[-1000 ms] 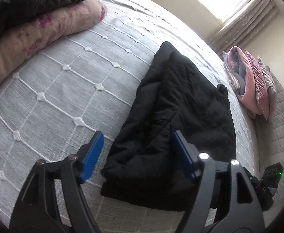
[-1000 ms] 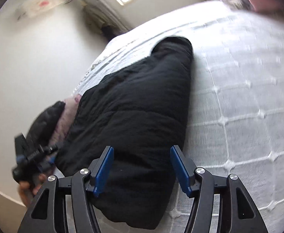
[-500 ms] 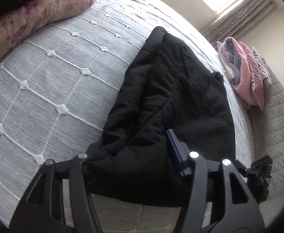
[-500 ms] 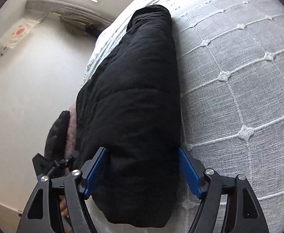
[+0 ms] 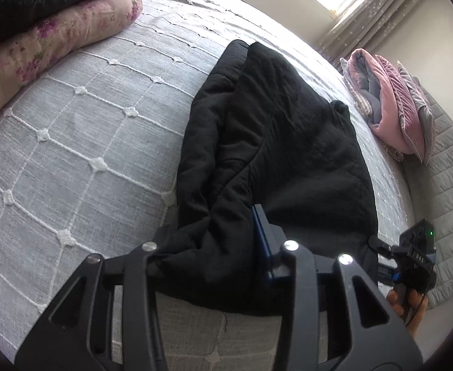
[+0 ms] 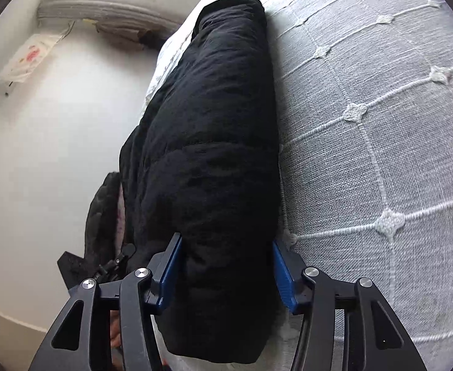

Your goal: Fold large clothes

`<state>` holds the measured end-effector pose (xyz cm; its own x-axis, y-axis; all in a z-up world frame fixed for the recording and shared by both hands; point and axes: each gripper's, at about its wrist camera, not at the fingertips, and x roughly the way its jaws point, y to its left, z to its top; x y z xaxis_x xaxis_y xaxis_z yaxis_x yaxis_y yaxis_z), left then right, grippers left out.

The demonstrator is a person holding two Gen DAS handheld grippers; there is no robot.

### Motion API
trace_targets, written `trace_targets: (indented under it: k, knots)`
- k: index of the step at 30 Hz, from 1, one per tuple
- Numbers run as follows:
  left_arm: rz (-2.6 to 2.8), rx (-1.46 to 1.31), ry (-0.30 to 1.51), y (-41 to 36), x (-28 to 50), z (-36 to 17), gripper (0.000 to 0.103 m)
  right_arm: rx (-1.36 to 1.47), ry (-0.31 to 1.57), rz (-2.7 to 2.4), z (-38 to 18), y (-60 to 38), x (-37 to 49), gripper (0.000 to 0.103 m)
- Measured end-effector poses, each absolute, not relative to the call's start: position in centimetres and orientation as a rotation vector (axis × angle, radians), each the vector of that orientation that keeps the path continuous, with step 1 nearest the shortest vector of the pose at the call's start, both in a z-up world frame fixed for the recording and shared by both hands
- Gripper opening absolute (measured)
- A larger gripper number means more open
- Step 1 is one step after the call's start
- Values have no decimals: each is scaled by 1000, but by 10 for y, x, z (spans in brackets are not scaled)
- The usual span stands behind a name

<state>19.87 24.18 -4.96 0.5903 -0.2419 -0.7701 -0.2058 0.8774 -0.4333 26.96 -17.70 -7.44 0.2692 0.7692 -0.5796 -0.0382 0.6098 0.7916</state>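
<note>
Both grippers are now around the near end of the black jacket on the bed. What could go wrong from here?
1. The left gripper is closing on one bunched corner of the black jacket, so the padded layers may slip apart when lifted.
2. The right gripper is closing around the whole thick fold; it may squeeze out.
3. The jacket lies near the bed edge and could slide off.

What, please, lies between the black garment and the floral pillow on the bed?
Only bare bedspread separates the black garment from the floral pillow, seen in the left wrist view.
</note>
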Motion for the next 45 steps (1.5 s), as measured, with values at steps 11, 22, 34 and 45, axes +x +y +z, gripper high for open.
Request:
trace_targets:
  k: [11, 22, 34, 45]
  knots:
    - [-59, -656, 1022, 277, 197, -72, 94, 737, 1141, 624, -71, -175, 261, 77]
    - [-122, -725, 1015, 258, 207, -76, 56, 624, 1093, 548, -56, -151, 248, 64]
    - [-80, -729, 964, 186, 212, -53, 41, 344, 889, 535, 12, -157, 240, 49]
    - [-312, -531, 954, -24, 253, -32, 38, 460, 768, 423, 46, -318, 246, 48]
